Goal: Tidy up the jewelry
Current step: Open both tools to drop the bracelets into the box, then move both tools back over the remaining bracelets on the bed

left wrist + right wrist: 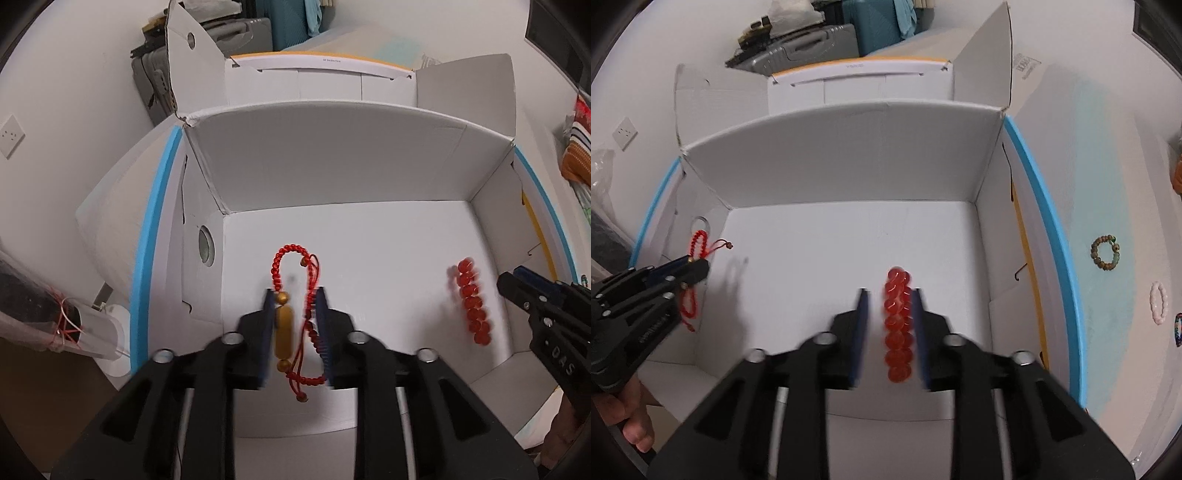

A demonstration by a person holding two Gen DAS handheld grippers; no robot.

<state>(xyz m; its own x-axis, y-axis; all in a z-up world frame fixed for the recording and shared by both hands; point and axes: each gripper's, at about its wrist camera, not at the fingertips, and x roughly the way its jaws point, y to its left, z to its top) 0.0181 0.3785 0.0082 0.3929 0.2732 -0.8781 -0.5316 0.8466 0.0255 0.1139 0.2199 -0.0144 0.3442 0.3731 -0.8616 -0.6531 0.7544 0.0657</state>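
Note:
A white cardboard box [332,155] stands open below both grippers. My left gripper [295,291] is open over the box floor. A red cord bracelet with gold beads [284,332] lies between its blue pads, and the pads do not squeeze it. My right gripper [890,291] is also open. A red bead bracelet [897,332], blurred, sits in its gap close to the right pad, with room on the left. The left wrist view shows the red bead bracelet [471,302] at right, beside the right gripper [511,282]. In the right wrist view the left gripper [698,267] and cord bracelet [696,240] are at left.
Outside the box on the right, a pale blue mat [1108,184] holds a green-brown bead bracelet [1104,254], a pink one [1159,302] and a dark one at the edge. The box flaps [990,55] stand up at the back. A clear plastic tube [74,328] lies left of the box. Suitcases [812,40] stand behind.

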